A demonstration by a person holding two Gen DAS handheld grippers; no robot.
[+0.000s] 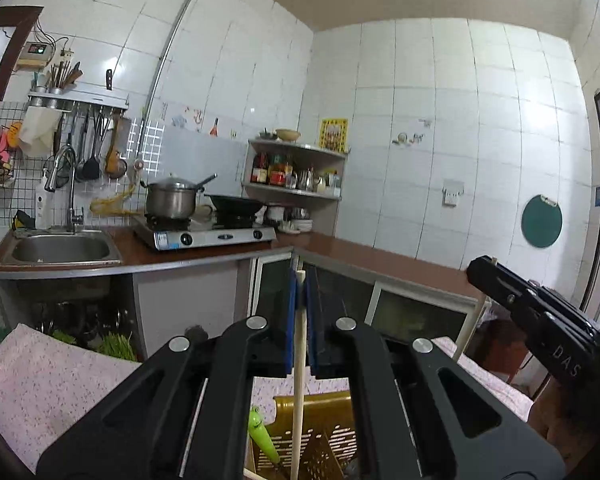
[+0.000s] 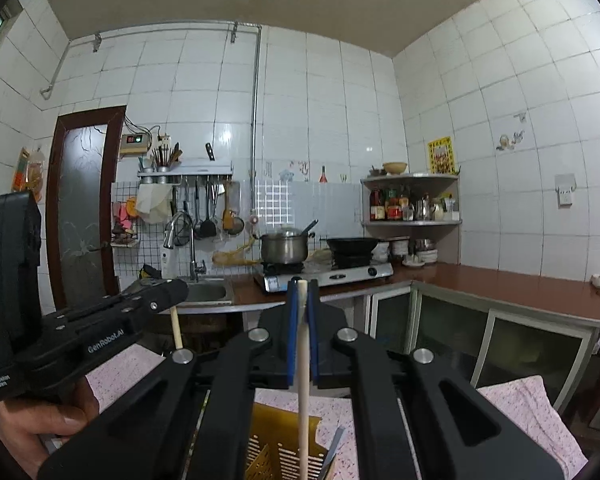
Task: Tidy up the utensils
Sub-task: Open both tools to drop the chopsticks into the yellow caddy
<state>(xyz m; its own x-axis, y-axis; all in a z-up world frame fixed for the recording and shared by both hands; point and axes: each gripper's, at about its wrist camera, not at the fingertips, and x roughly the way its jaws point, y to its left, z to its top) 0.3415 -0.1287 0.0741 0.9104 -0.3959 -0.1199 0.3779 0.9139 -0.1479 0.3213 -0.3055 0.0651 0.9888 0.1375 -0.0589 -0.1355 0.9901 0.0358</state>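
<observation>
A brown L-shaped counter anchored the white-tiled kitchen, carrying a steel sink at its left end, a two-burner stove beside that, and a corner shelf of sauce bottles in the angle. On the stove stood a lidded steel pot and a black wok; ladles and spatulas hung from a wall rack above the sink.

In front of the counter, a table under a pink speckled cloth held a yellow slotted utensil basket, with a green carrot-shaped item at its left edge.

The left gripper was clamped on a pale chopstick that hung straight down into the basket. The right gripper was likewise closed on a second pale chopstick, its lower end inside the same basket beside a metal blade.

Seen from the right wrist, the left tool's body read "GenRobot.AI" and "Data Acquisition System", a hand wrapped under it. From the left wrist, the letters "DAS" showed on the other tool.
</observation>
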